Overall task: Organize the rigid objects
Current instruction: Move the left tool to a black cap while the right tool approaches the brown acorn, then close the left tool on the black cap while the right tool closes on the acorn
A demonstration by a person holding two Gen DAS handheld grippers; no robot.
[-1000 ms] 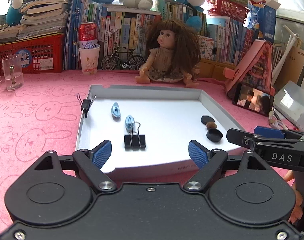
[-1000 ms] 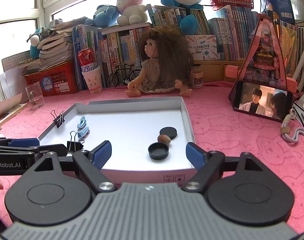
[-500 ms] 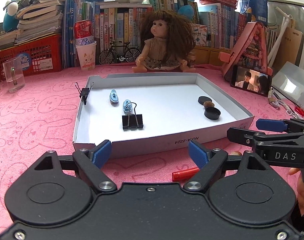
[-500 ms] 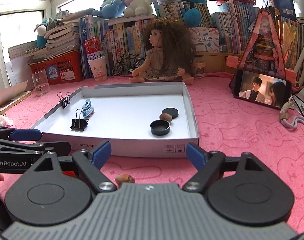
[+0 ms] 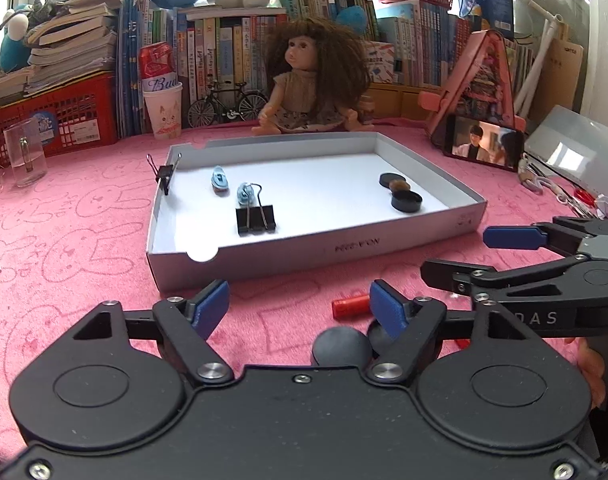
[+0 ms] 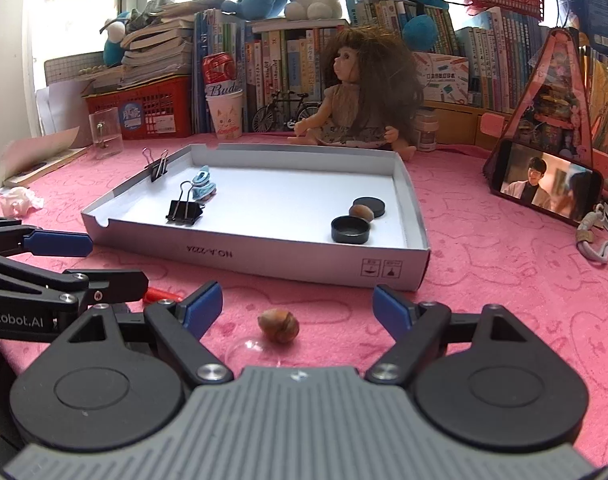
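Left gripper (image 5: 300,306) spread, jaws just been closing, nothing pinched; red tube (image 5: 349,306) and black round lid (image 5: 341,346) on the pink tabletop (image 5: 64,232) just beside its right pad. Right gripper (image 6: 298,306) spread wide, empty; brown nut (image 6: 278,325) on the tabletop between its fingers, untouched. White tray (image 6: 260,258) beyond, holding binder clip (image 6: 184,210), blue clips (image 6: 203,186), black cap (image 6: 350,230), second nut (image 6: 361,212), black disc (image 6: 369,206). Another clip (image 6: 156,166) on its left wall.
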